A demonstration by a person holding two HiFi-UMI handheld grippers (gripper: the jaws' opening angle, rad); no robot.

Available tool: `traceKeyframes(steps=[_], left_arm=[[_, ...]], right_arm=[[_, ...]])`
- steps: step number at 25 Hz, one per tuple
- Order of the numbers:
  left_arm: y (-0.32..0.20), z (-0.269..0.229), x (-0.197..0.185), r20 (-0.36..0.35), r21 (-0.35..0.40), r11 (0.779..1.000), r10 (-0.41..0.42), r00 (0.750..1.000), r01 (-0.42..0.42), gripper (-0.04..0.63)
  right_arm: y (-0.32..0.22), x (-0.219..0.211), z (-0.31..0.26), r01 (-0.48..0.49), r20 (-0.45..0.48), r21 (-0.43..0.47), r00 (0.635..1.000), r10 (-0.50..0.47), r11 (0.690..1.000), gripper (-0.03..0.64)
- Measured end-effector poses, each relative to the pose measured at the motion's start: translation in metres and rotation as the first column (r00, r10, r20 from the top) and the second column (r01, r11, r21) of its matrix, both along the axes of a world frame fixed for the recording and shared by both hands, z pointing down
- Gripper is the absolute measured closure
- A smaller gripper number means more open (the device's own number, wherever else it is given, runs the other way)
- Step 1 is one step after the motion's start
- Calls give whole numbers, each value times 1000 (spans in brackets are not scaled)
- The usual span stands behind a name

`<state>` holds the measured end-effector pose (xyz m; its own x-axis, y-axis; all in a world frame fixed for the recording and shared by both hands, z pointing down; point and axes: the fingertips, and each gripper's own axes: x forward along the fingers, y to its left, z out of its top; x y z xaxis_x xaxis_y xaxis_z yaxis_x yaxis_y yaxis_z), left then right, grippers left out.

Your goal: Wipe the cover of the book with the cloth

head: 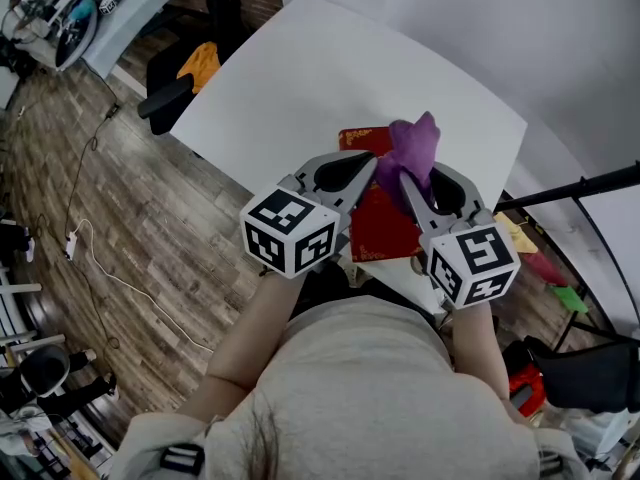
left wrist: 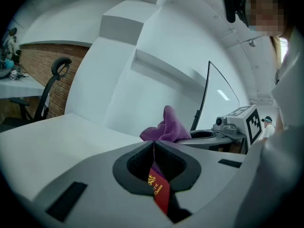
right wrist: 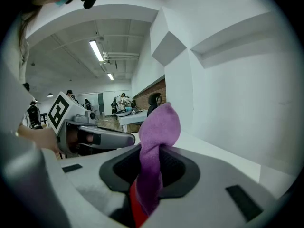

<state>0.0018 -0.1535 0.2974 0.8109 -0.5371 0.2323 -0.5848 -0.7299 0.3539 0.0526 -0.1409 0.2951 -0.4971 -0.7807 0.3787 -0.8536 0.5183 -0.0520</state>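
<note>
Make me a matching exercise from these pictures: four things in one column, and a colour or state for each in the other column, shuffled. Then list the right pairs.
Things:
1. book
2. cloth
3. table
4. left claw

Colour or state:
A. white
B. shut on the book's edge
C. purple
D. red

Pairs: 1-D, 2-C, 3-A, 4-B
</note>
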Motion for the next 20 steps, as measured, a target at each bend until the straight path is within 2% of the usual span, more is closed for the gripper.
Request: traceKeyframes(steps=[20], left_arm=[[9, 6, 7, 11, -9, 1000, 29, 1000, -29, 572]], right_arm=[[9, 4, 5, -13, 16, -3, 1000, 13, 1000, 511]])
